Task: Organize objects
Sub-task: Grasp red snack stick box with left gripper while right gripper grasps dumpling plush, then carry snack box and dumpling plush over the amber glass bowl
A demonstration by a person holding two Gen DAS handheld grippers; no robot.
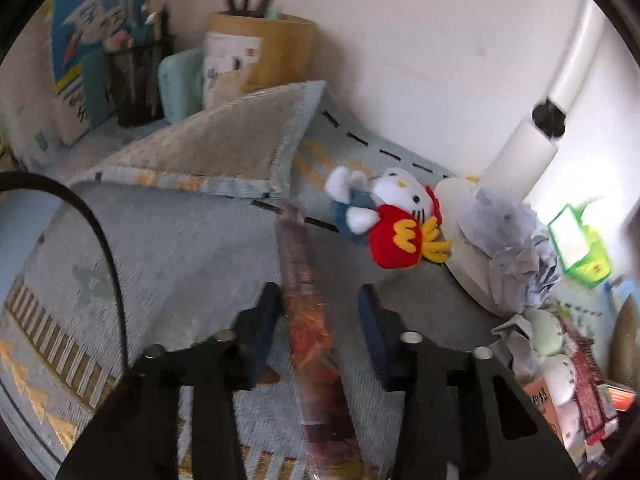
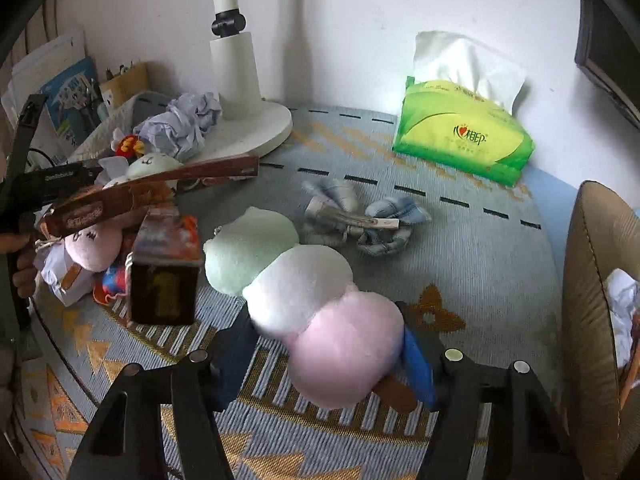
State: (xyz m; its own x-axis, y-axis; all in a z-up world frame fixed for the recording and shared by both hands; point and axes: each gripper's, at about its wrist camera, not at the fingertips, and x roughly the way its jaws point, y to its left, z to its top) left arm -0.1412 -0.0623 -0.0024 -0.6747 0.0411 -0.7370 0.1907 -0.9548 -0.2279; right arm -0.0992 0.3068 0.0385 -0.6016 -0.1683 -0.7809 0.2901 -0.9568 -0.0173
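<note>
Cardboard tube point(image 1: 260, 50) at eleven o'clock holds dark tools beside a mesh pen cup point(image 1: 138, 80). Left gripper point(image 1: 320, 320) fingers nip a long brown wrapped packet point(image 1: 316, 344), its printing blurred. Right gripper point(image 2: 328, 344) fingers squeeze a pastel three-ball plush point(image 2: 304, 296); beneath it a brown part stays unclear.

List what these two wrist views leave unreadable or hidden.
- Left wrist view: the long brown packet between the left gripper fingers is motion-blurred, so its print is unreadable; its near end is cut off by the bottom edge.
- Right wrist view: the pink end of the three-ball plush covers the right gripper pads, so contact is unclear.
- Right wrist view: the basket is cut off by the right edge, its contents mostly hidden.
</note>
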